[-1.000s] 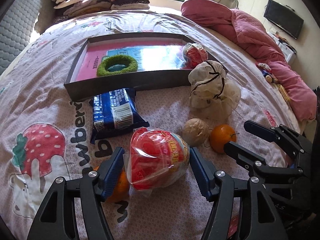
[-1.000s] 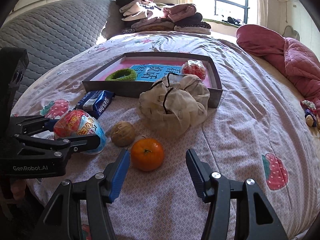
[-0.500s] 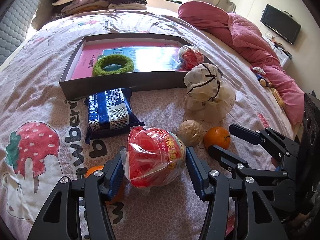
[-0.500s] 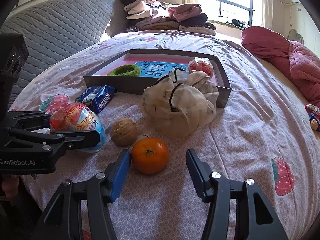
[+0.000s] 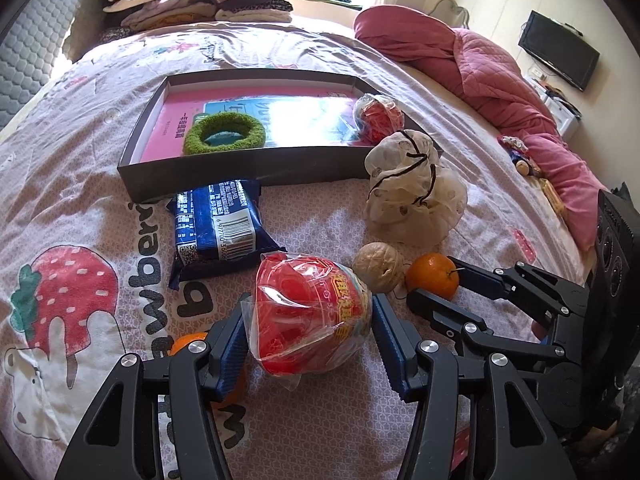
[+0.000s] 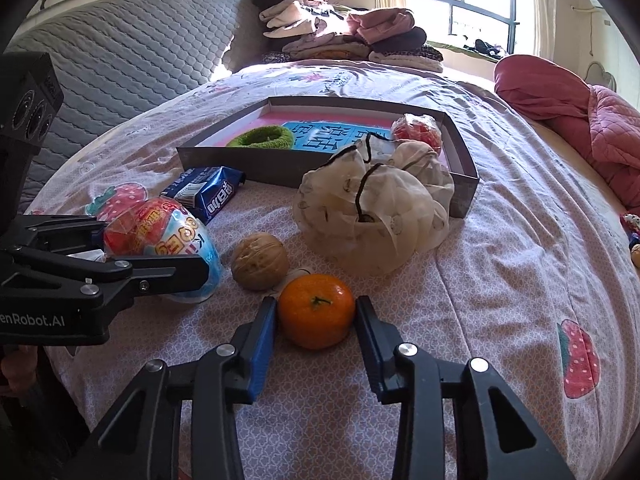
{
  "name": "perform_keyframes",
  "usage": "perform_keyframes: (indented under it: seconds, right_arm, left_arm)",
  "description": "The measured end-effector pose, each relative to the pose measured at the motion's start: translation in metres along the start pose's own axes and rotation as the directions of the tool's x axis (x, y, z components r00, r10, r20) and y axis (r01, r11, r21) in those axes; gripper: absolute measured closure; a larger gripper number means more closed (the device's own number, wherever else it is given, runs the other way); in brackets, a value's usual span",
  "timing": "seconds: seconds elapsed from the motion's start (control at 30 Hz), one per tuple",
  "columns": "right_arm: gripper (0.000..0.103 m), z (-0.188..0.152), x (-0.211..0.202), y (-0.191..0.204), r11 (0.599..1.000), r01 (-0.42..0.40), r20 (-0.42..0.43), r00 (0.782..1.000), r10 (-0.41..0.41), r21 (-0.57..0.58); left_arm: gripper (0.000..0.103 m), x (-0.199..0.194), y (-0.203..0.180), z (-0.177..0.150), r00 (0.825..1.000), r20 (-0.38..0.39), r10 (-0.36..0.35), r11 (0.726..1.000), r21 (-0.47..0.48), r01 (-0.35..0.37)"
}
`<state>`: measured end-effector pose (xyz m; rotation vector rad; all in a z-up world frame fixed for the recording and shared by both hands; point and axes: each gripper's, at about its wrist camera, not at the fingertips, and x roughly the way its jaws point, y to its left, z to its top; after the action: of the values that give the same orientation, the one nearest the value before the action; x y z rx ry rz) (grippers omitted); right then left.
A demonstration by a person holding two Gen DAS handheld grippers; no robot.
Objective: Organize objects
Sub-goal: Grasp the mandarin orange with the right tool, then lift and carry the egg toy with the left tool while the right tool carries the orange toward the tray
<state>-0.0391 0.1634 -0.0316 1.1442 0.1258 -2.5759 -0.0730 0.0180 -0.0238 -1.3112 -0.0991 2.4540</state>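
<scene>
My left gripper (image 5: 310, 338) is shut on a red toy ball in a plastic wrapper (image 5: 310, 316), also seen in the right wrist view (image 6: 160, 240). My right gripper (image 6: 316, 322) has closed its blue pads against the sides of an orange mandarin (image 6: 316, 310), which rests on the bedspread (image 5: 434, 276). A walnut (image 6: 260, 260) lies between the two. A dark tray (image 5: 240, 174) holds a green ring (image 5: 224, 136) and a second wrapped red ball (image 5: 378, 114). A blue snack pack (image 5: 218, 224) and a white drawstring pouch (image 5: 412, 196) lie in front of the tray.
A second mandarin (image 5: 186, 342) lies partly hidden behind my left finger. Folded clothes (image 6: 340, 36) are stacked at the head of the bed. A pink quilt (image 5: 480, 68) is heaped on the right. A small doll (image 5: 524, 164) lies near the bed's right edge.
My left gripper has closed on the wrapped red ball. My right gripper has moved forward around the mandarin and closed until its pads touch it.
</scene>
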Motion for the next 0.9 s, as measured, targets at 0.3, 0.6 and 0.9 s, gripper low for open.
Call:
perform_keyframes:
  seconds: [0.3,0.6,0.9]
  right_arm:
    - [0.064,0.004,-0.01,-0.001,1.0,-0.008,0.034,0.999,0.007,0.008]
    - [0.064,0.007,-0.018,0.005,1.0,-0.013,0.057,0.998,0.013,-0.005]
    - [0.064,0.011,-0.026,0.006,1.0,-0.009,0.082,0.997,0.008,0.002]
  left_arm:
    - [0.044,-0.008,0.0,0.001,1.0,0.026,0.004,1.0,0.001,-0.004]
    - [0.044,-0.015,-0.004,0.002,0.999,0.048,0.025,0.999,0.02,-0.026]
    - [0.044,-0.025,-0.006,0.003,0.997,0.073,0.041,0.999,0.025,-0.043]
